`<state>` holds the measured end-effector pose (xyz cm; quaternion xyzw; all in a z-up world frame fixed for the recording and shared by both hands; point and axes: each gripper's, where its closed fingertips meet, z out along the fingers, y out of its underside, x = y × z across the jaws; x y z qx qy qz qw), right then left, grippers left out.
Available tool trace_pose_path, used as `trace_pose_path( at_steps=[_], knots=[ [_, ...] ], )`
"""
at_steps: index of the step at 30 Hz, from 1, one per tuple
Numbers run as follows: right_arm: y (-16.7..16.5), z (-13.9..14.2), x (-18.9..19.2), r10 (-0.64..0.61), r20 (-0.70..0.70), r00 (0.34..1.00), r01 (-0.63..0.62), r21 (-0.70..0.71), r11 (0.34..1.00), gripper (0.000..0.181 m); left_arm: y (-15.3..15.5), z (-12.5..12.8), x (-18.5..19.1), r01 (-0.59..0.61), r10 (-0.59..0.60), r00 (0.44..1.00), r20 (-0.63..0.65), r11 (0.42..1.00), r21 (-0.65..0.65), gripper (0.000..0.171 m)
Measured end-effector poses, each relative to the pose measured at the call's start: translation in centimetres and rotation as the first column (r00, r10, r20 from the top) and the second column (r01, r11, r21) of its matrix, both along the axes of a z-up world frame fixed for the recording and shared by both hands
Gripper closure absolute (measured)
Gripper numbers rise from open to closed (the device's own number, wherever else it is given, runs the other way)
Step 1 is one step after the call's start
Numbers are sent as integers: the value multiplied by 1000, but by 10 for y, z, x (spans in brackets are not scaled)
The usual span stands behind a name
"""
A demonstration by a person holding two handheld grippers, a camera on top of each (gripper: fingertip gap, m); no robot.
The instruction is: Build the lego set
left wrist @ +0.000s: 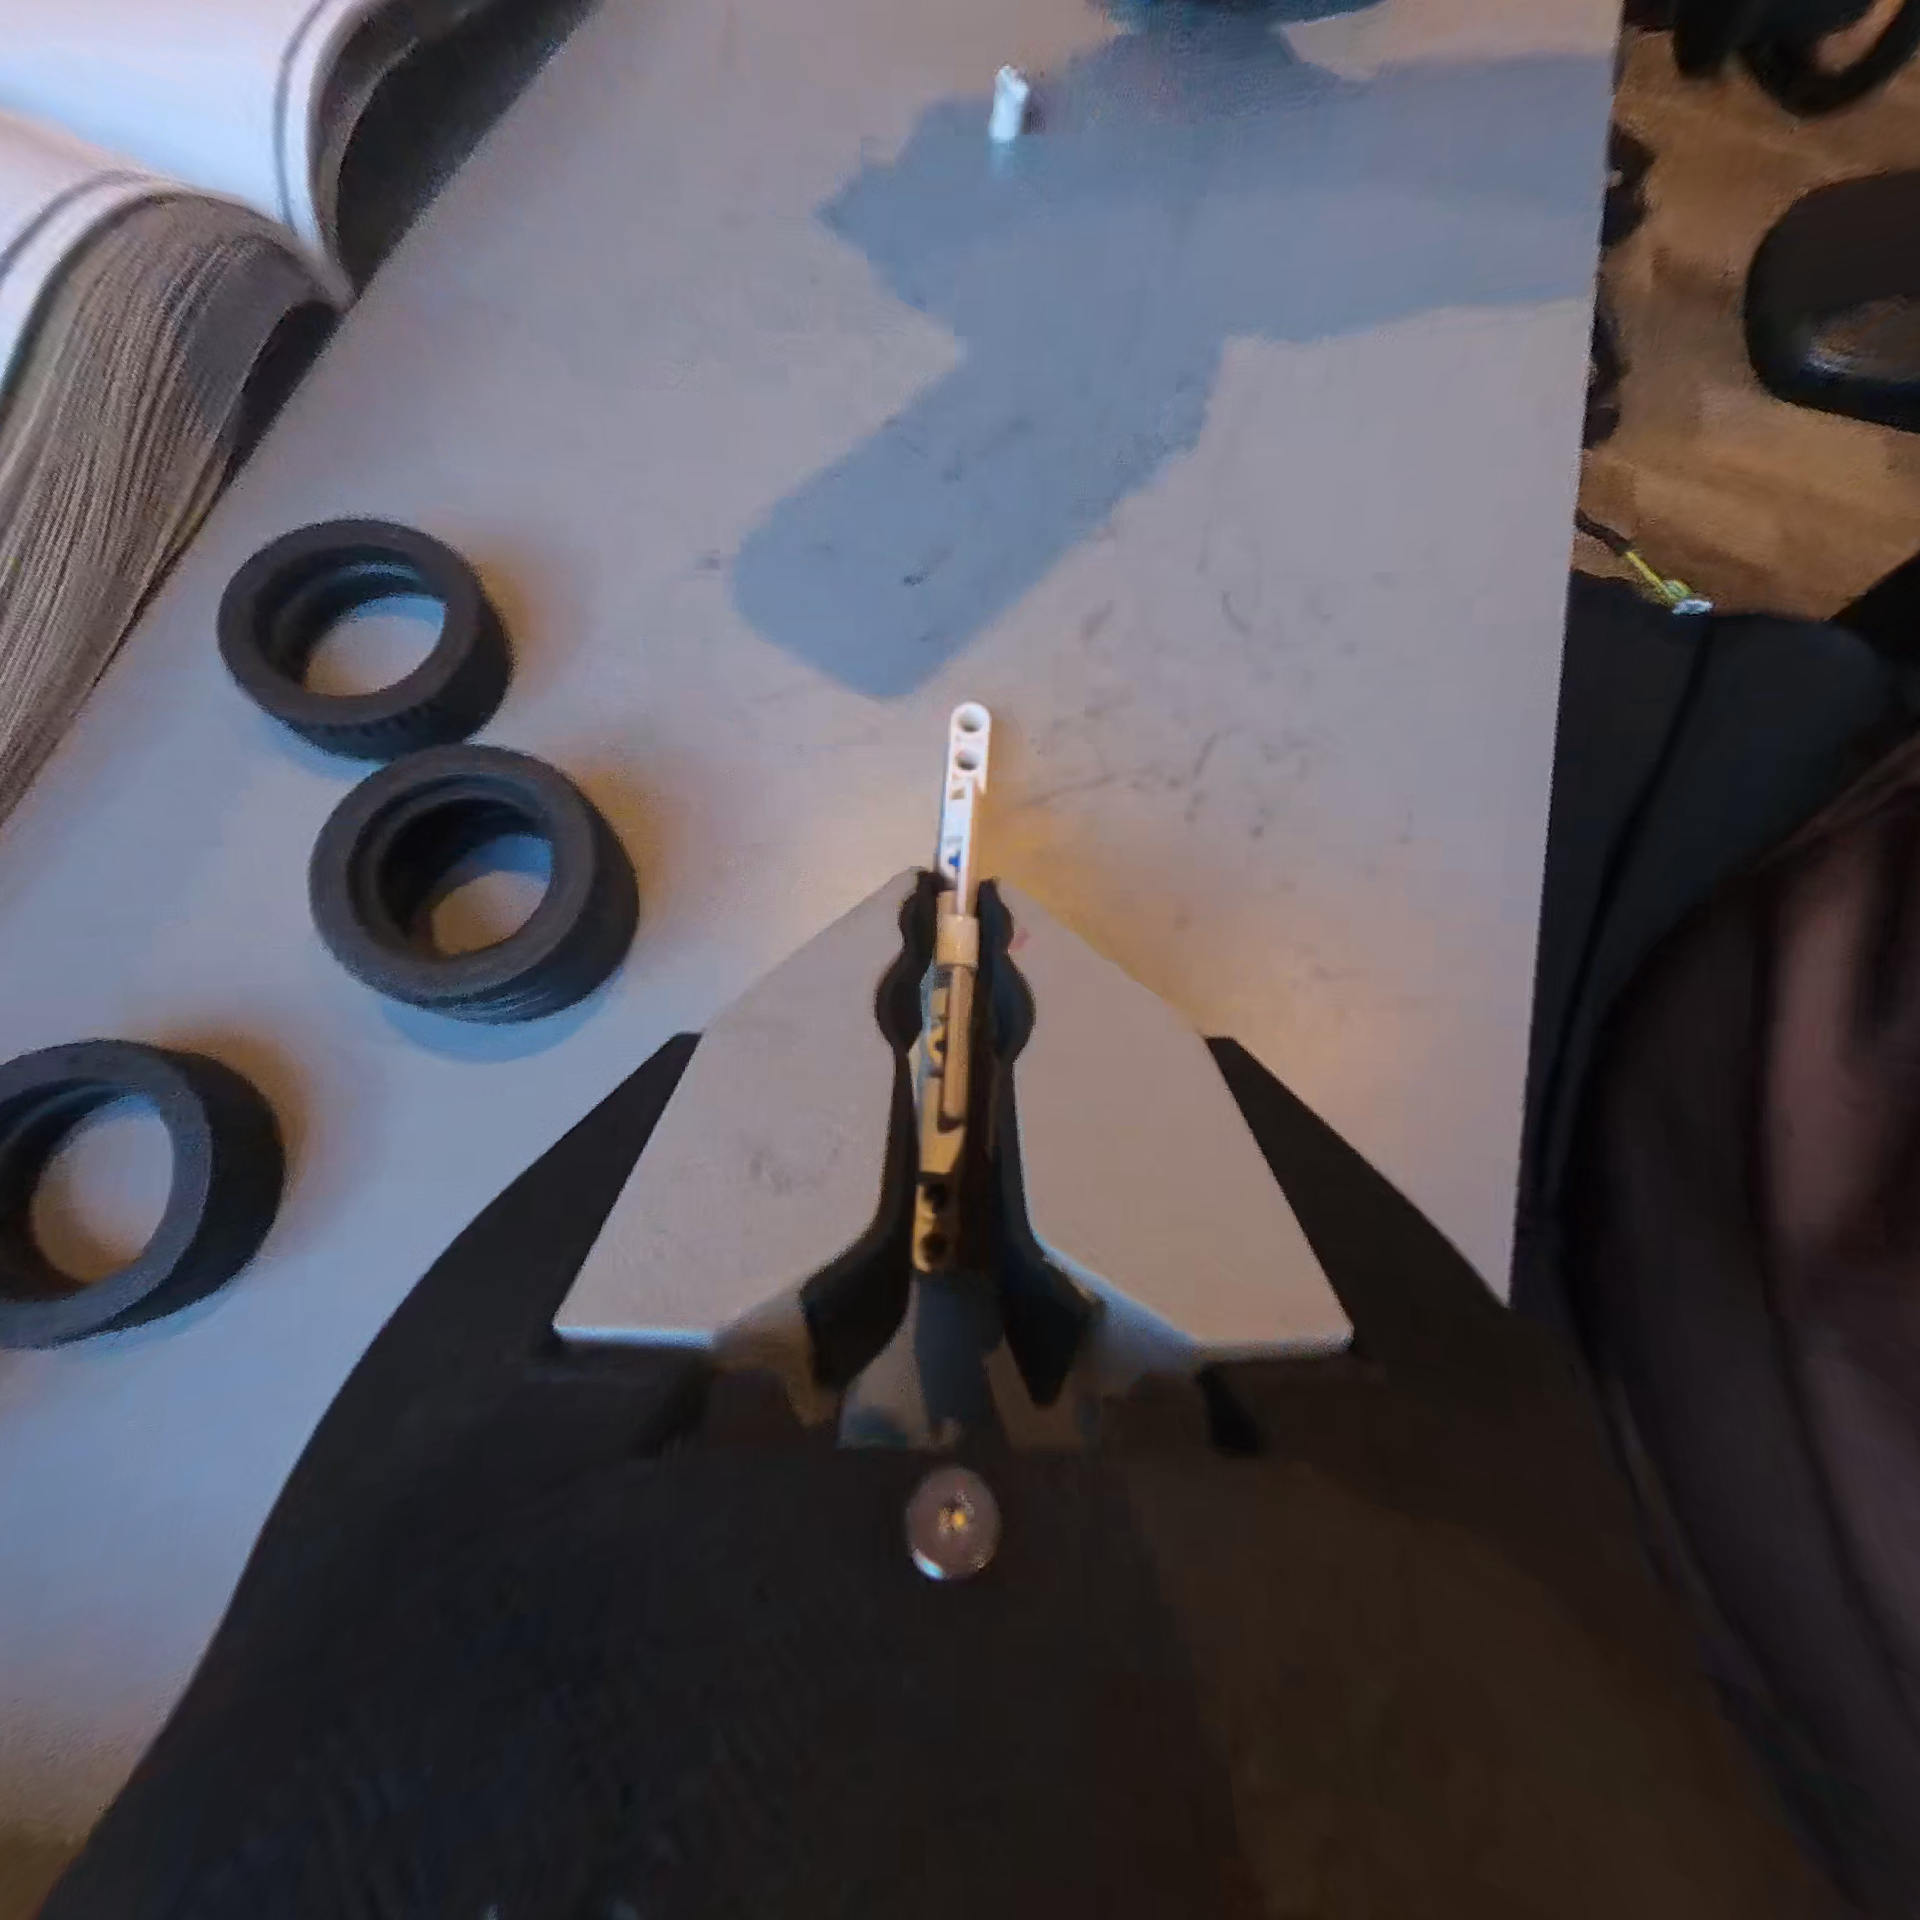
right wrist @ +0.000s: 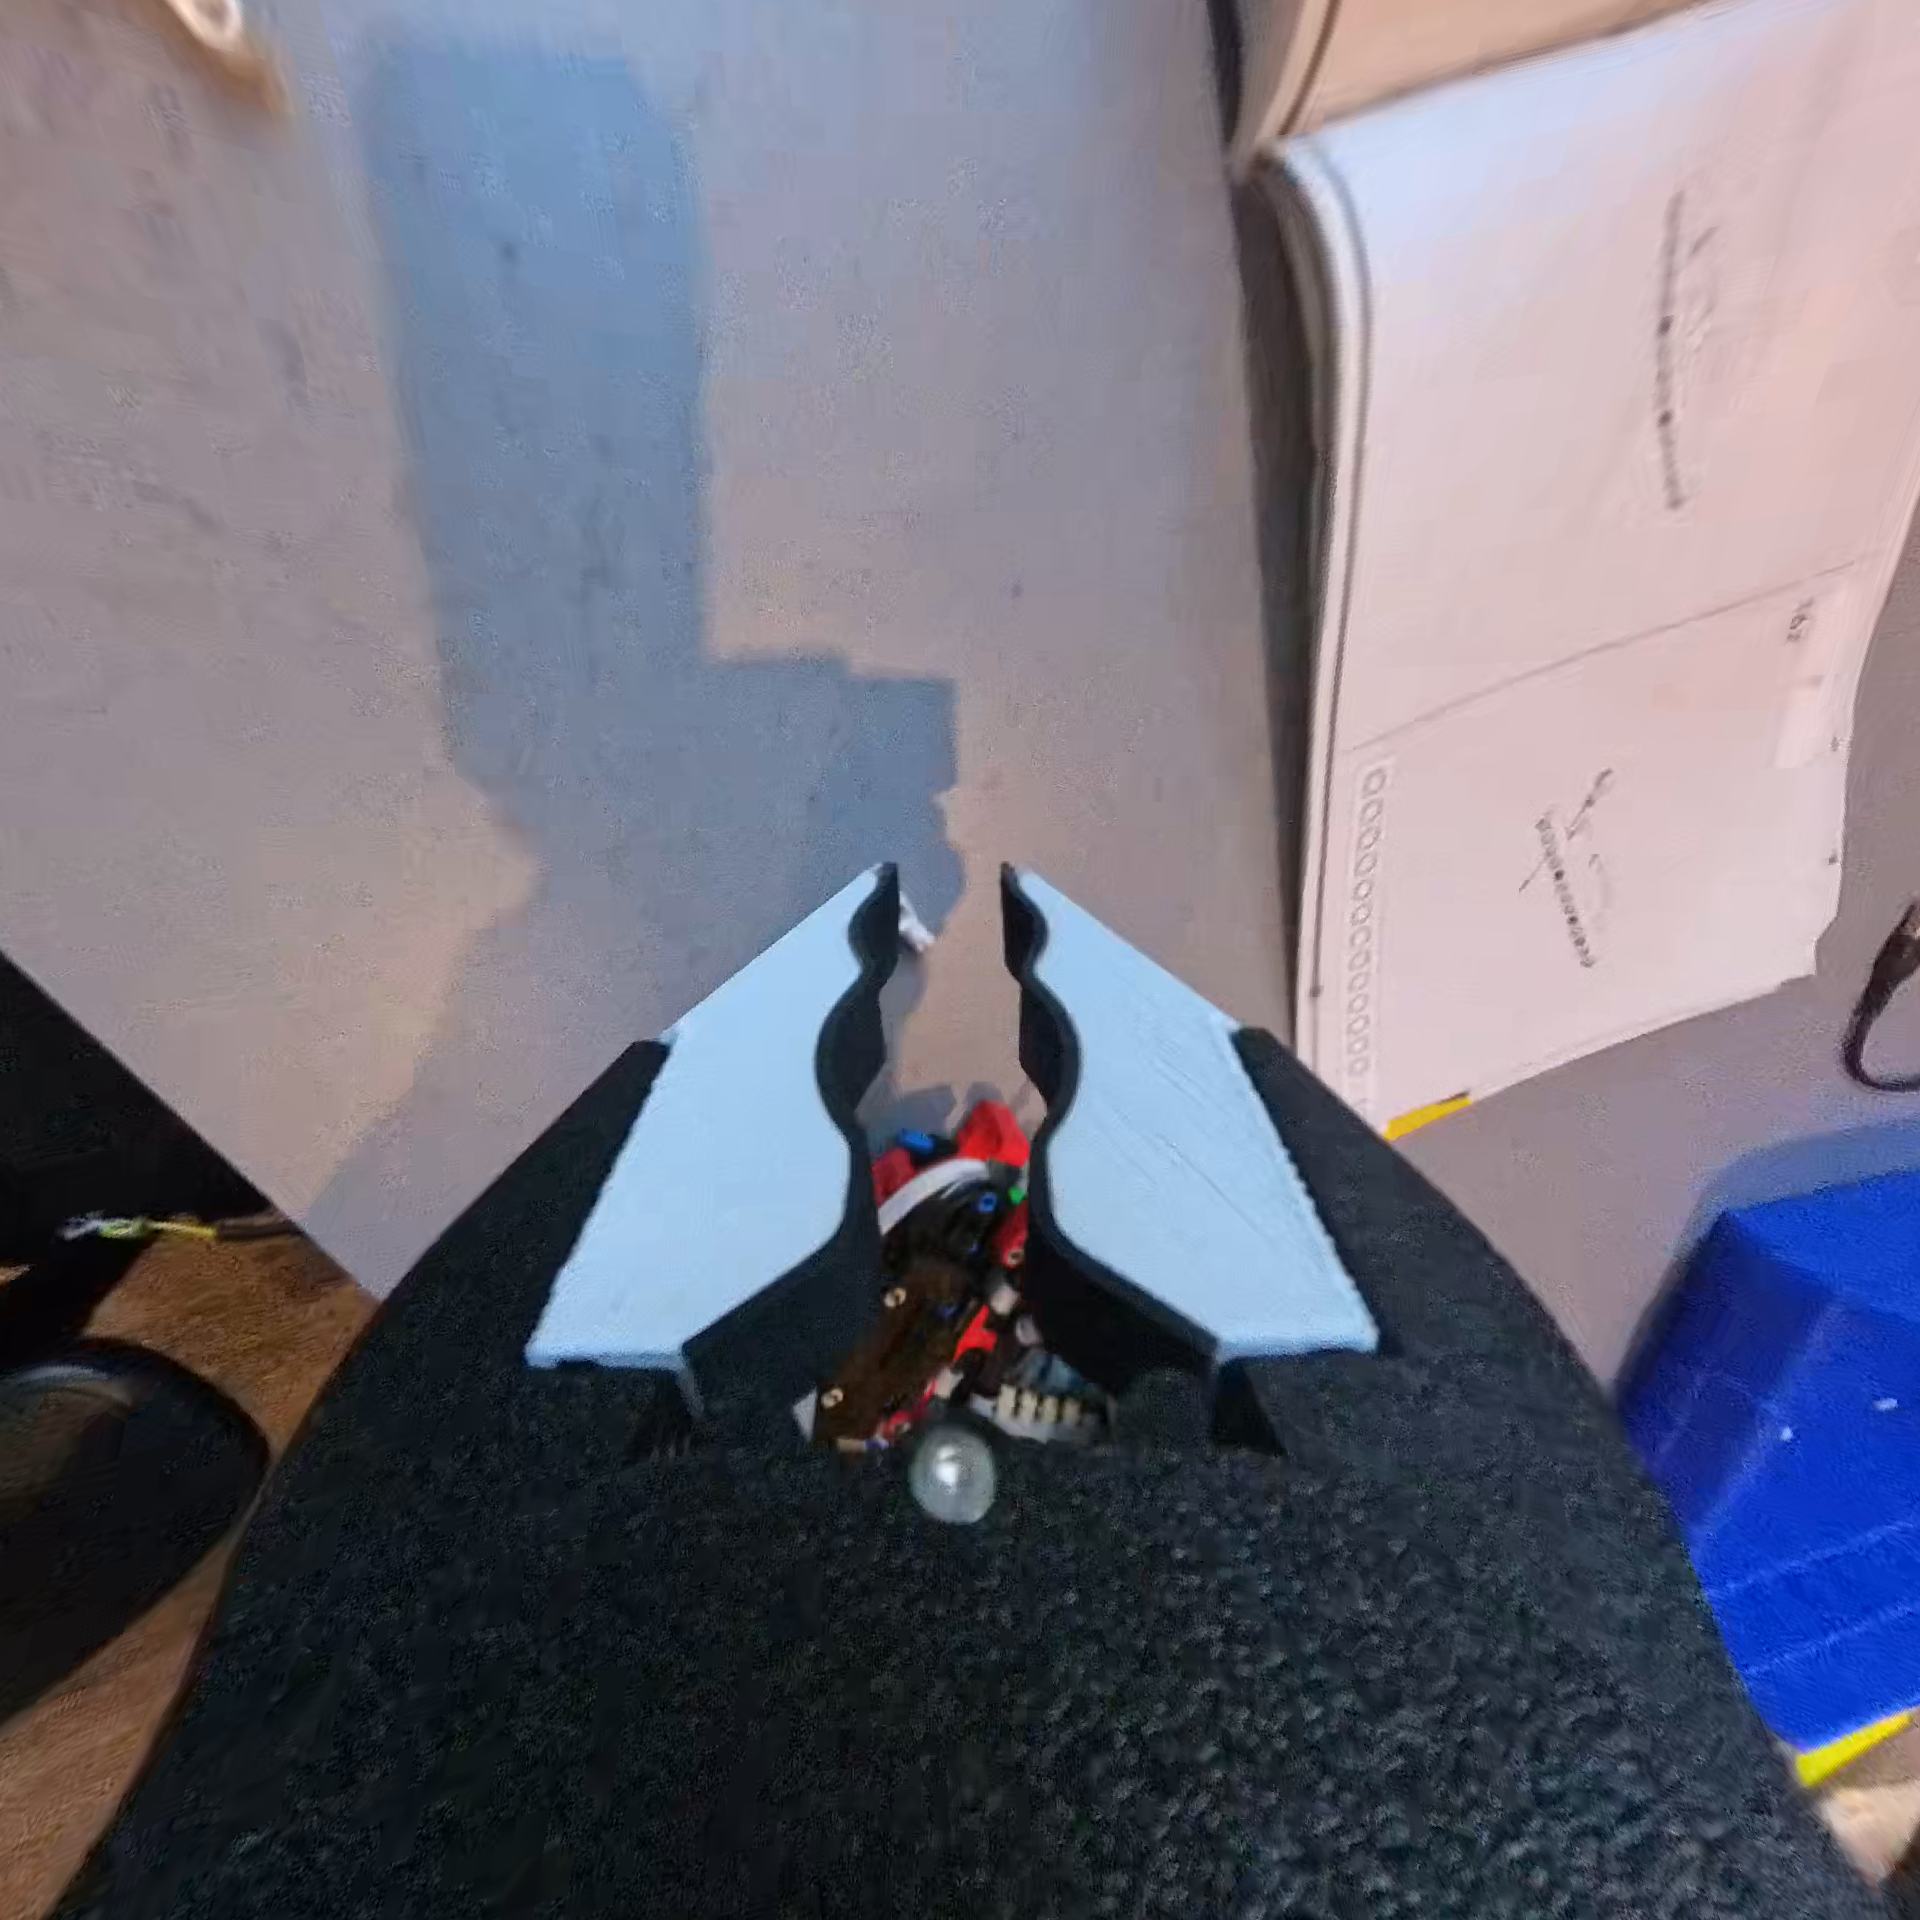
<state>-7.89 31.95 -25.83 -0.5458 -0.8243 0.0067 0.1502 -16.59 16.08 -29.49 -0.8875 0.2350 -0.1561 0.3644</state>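
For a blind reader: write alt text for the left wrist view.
The left tongs are shut on a thin white holed beam above a grey table. Three black rubber tyres lie flat to their left.

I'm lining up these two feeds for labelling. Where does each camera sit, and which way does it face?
Left wrist view: on the left gripper, looking forward and down at the grey table; its fingers clamp a white beam, three black tyres lie to the left.
Right wrist view: on the right gripper, looking down at the table; jaws parted, a red-and-black lego assembly between them, an instruction booklet to the right.
Shared: table and booklet.
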Motion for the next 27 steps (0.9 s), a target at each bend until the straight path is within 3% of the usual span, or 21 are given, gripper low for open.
trace_pose_path(
  at_steps=[3,7,9,10,14,16,19,21,23,25,27],
  knots=[
    [3,-13,29,36,-5,999,-36,15,999,153,3,0,8,39,-39,999,-17,999,10,167],
    [8,-29,36,104,4,995,-104,25,994,151,11,0,21,90,-90,996,0,996,1,167],
    [11,-39,32,154,25,988,-155,46,987,156,16,0,25,115,-115,993,-3,993,2,167],
    [6,-41,28,167,26,986,-168,12,986,171,17,0,26,125,-125,992,-3,992,2,167],
    [1,-42,19,169,27,985,-168,-26,985,174,19,0,28,133,-133,991,6,991,1,161],
    [-7,-37,8,139,-35,990,-140,-44,989,174,19,1,26,127,-127,992,7,992,5,153],
    [-44,-13,-15,72,-226,972,-120,-207,971,174,19,5,23,110,-110,994,-2,993,42,149],
    [-76,14,-34,-23,-402,915,-149,-391,908,174,22,13,17,71,-70,997,-22,992,107,150],
    [-104,42,-49,-169,-540,824,-221,-582,782,174,23,23,18,39,-38,999,-11,989,143,149],
    [-118,60,-57,-334,-572,749,-277,-729,625,174,23,37,23,22,-25,999,19,985,169,144],
    [-123,68,-61,-476,-516,712,-310,-840,446,174,29,53,24,-34,24,999,47,974,224,145]
  ],
)
